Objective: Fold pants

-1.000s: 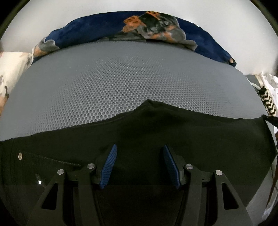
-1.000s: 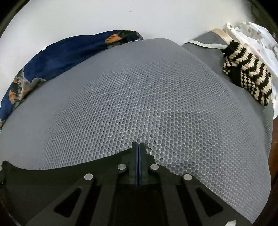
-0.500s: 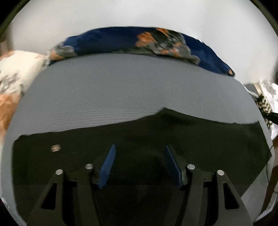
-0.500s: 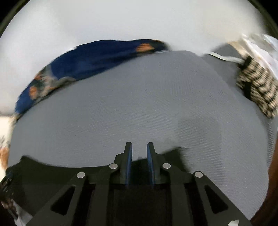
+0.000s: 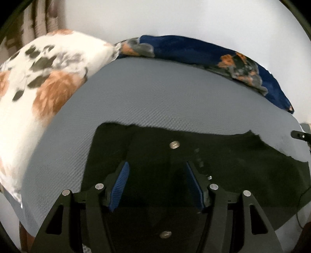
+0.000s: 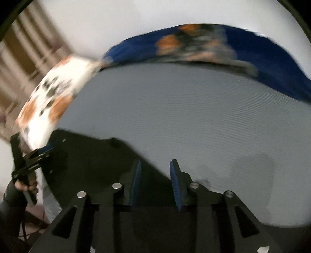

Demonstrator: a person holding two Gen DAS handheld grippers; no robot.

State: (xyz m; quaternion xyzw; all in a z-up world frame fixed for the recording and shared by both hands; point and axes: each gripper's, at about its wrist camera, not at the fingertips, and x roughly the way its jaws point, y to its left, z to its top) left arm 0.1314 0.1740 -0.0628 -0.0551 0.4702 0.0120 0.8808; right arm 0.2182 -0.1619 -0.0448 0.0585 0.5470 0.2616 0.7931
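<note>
L gripper (image 5: 156,172): nearest in left wrist view, pointing down over the pants; blue pads spread apart, nothing pinched btwn them, cloth lies under the gap. Also seen at far left edge of right wrist view, w/ a hand (image 6: 25,184) in a dark sleeve holding its handle.
R gripper (image 6: 155,168): jaws partly apart and have just been opening; nothing btwn the pads. Its gap sits over the pants' slanted edge, left finger over black cloth, right finger over bare mattress. View is motion-blurred.
Pants (image 5: 223,165): black, spread flat on the mattress, running across the near part of the bed under both grippers. Upper edge uneven, w/ a step down toward the right.
Button (image 5: 174,145): metal, on the pants just beyond L gripper's gap; a second metal stud shows low btwn the gripper arms.
Mattress (image 5: 165,93): grey, honeycomb-textured cover; bare beyond the pants.
White cushion (image 5: 37,77): white w/ orange and dark blotches, at the left side of the bed, resting on the mattress edge.
Blue blanket (image 5: 194,52): navy w/ orange-grey print, bunched along the far edge of the mattress against the wall.
Wall (image 5: 175,17): plain white, behind the bed.
Curtain (image 6: 29,48): brownish stripes, far upper left, blurred.
</note>
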